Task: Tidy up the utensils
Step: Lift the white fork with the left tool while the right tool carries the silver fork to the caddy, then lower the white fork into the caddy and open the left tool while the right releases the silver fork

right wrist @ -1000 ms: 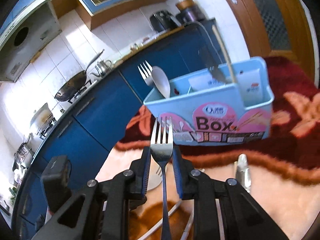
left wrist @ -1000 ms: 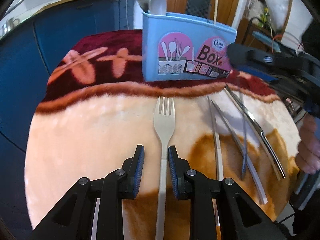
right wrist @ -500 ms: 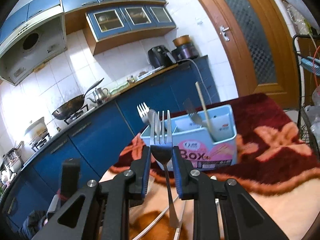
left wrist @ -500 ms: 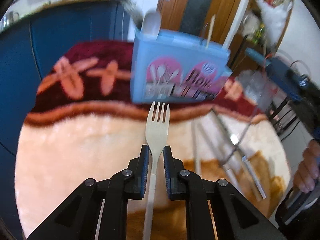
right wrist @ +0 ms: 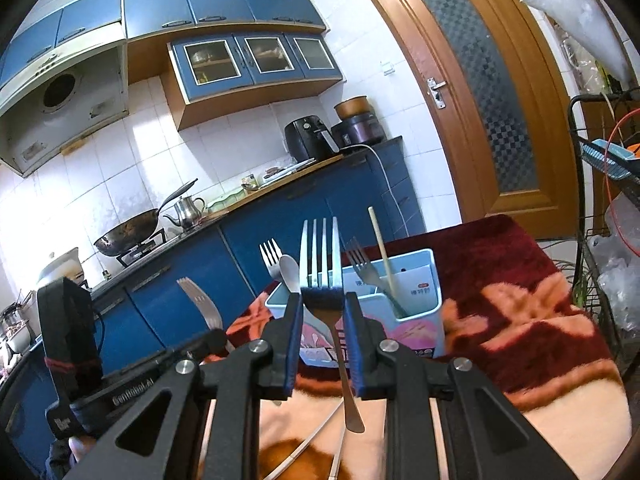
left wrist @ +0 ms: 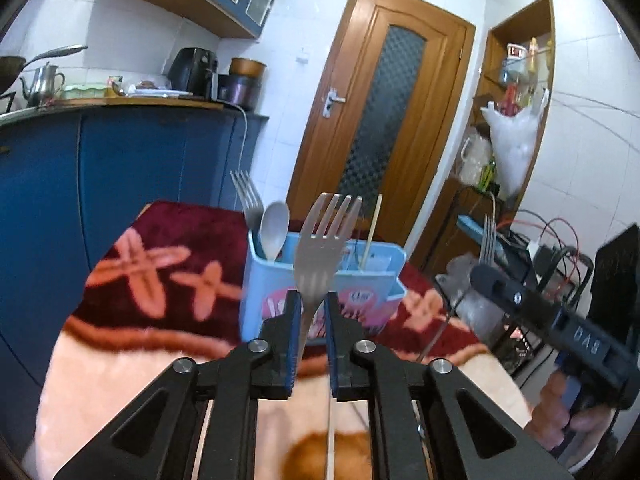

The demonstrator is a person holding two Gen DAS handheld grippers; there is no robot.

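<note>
My left gripper (left wrist: 311,308) is shut on a beige plastic fork (left wrist: 320,248), held upright with tines up, in front of the light blue utensil box (left wrist: 320,280). My right gripper (right wrist: 320,312) is shut on a metal fork (right wrist: 322,264), also upright, lifted above the table before the same box (right wrist: 416,300). The box holds a fork (left wrist: 248,196), a grey spoon (left wrist: 274,226) and a chopstick (left wrist: 373,228). The right gripper with its fork shows at the right of the left wrist view (left wrist: 486,252). The left gripper shows at the left of the right wrist view (right wrist: 208,340).
The table wears a fuzzy peach and maroon cloth (left wrist: 132,344). Several long utensils lie on it below the right gripper (right wrist: 316,444). Blue kitchen cabinets (left wrist: 120,168) stand behind, a wooden door (left wrist: 384,120) farther back, and a wire rack with cables (left wrist: 536,248) at the right.
My left gripper closed on the beige fork, lifted it off the cloth and tilted it upright. My right gripper rose with the metal fork and tipped back from the box.
</note>
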